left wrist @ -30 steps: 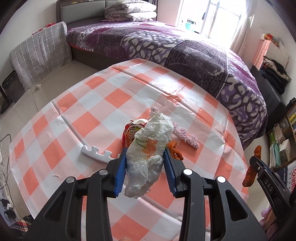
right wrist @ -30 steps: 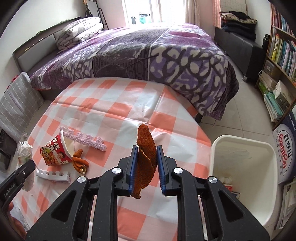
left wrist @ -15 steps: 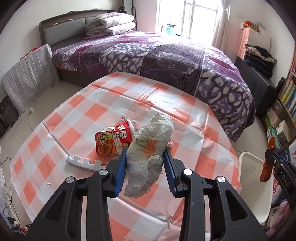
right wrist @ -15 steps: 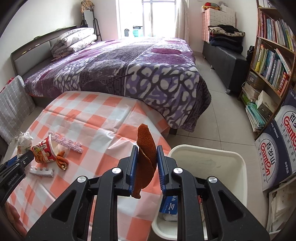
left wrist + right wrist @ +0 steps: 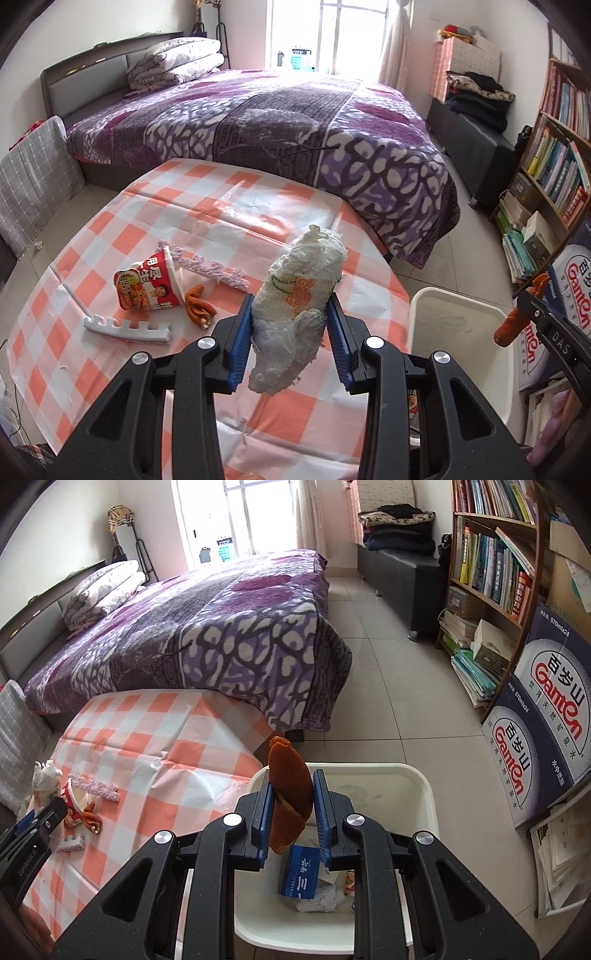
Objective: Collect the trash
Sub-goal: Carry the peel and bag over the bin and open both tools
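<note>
My left gripper point(image 5: 291, 341) is shut on a crumpled white plastic bag point(image 5: 299, 306), held above the right part of the checked table point(image 5: 155, 229). My right gripper point(image 5: 291, 819) is shut on a brown peel point(image 5: 288, 786) and hangs over the white trash bin point(image 5: 421, 786), which holds a blue carton point(image 5: 301, 875) and crumpled paper. In the left wrist view the bin point(image 5: 458, 325) stands right of the table, with the right gripper and its peel point(image 5: 517, 321) above it. On the table lie a red noodle cup point(image 5: 147, 284), orange peel pieces point(image 5: 199, 306), a purple fuzzy strip point(image 5: 210, 267) and a white foam comb piece point(image 5: 125, 326).
A bed with a purple cover point(image 5: 295, 122) stands behind the table. A bookshelf point(image 5: 491, 561) and stacked water cartons point(image 5: 546, 716) line the right wall next to the bin. Loose papers point(image 5: 561, 853) lie on the tiled floor to the bin's right.
Both grippers have swung right with their loads. The right one went from above the table to above the bin. The left one moved toward the table's right edge, bringing the bin into its view.
</note>
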{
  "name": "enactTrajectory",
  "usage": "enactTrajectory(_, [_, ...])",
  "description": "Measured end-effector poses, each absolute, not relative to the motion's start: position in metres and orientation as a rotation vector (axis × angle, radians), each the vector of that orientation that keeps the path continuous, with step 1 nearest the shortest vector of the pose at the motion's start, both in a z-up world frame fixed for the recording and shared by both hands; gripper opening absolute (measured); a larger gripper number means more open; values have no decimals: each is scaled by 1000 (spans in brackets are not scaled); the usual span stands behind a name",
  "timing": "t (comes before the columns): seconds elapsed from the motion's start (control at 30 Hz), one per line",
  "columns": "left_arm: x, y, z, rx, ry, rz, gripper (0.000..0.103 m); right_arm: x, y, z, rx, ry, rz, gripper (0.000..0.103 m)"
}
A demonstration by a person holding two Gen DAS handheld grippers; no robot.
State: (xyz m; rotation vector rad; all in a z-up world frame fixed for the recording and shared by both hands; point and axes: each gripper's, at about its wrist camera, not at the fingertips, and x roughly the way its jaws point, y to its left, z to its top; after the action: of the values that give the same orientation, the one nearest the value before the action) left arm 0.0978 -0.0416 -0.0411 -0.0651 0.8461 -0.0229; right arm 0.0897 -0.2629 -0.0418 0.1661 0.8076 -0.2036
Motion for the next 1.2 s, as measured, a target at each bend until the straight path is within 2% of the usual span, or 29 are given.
enactTrajectory(0.47, [90, -122, -46, -22, 877, -125, 38, 74, -331, -50, 278, 849, -295, 20])
enactTrajectory(0.57, [90, -137, -47, -11, 883, -142, 38, 71, -345, -52, 312, 858, -323, 24])
enactTrajectory(0.63, [91, -146, -47, -4, 885, -154, 38, 70, -351, -52, 323, 856, -339, 39])
enactTrajectory(0.7, [92, -156, -47, 4, 888, -165, 38, 67, -358, -51, 330, 845, -367, 47])
enactTrajectory(1.2, [102, -222, -52, 45, 918, -252, 38, 48, -415, -50, 441, 834, -474, 65])
